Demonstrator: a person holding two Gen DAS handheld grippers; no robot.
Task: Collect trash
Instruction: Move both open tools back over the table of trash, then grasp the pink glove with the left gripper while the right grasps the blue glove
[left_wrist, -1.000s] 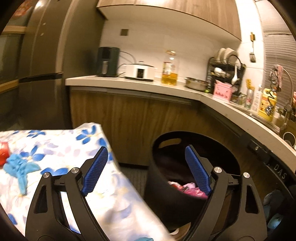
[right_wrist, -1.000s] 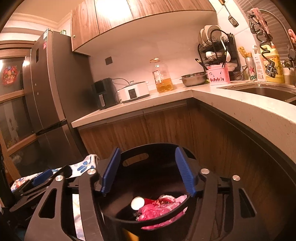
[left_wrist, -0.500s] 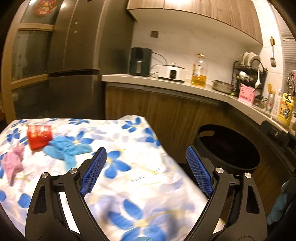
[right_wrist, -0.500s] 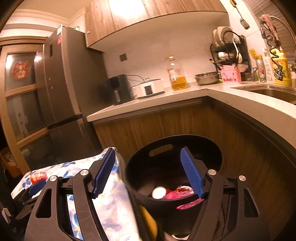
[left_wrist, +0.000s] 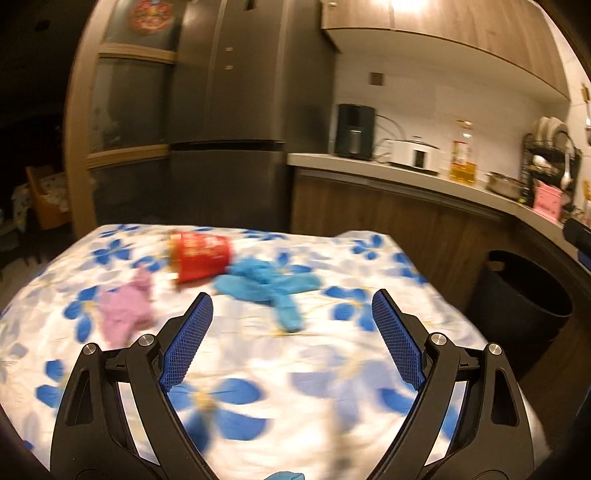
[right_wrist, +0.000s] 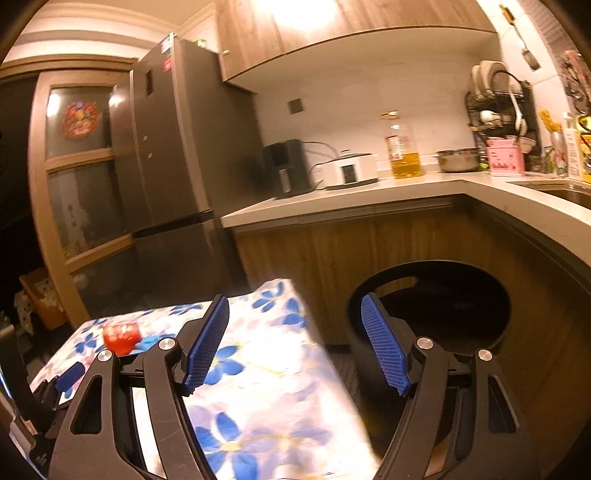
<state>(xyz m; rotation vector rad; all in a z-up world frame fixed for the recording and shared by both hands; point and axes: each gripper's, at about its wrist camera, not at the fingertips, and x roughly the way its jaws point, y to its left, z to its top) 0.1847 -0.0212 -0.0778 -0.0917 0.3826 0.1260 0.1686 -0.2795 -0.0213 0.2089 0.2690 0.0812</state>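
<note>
On the table with the blue-flowered cloth (left_wrist: 295, 369) lie a red paper cup (left_wrist: 201, 256) on its side, a crumpled blue glove (left_wrist: 271, 290) beside it and a pink crumpled piece (left_wrist: 125, 310) to the left. My left gripper (left_wrist: 291, 314) hovers open over the cloth, just short of the blue glove, with nothing between its fingers. My right gripper (right_wrist: 295, 314) is open and empty above the table's right edge (right_wrist: 317, 354), next to the black trash bin (right_wrist: 432, 295). The red cup (right_wrist: 122, 338) also shows far left in the right wrist view, and the bin (left_wrist: 524, 306) stands right of the table.
A wooden-fronted counter (right_wrist: 369, 195) wraps around the corner behind the bin, carrying an oil bottle (right_wrist: 404, 155), a white cooker (right_wrist: 351, 171) and a dish rack (right_wrist: 498, 110). A tall grey fridge (left_wrist: 229, 129) stands behind the table.
Both grippers have swung left, away from the bin and toward the table. The left wrist view now faces the cup, glove and pink piece. The right gripper's jaws have widened a little.
</note>
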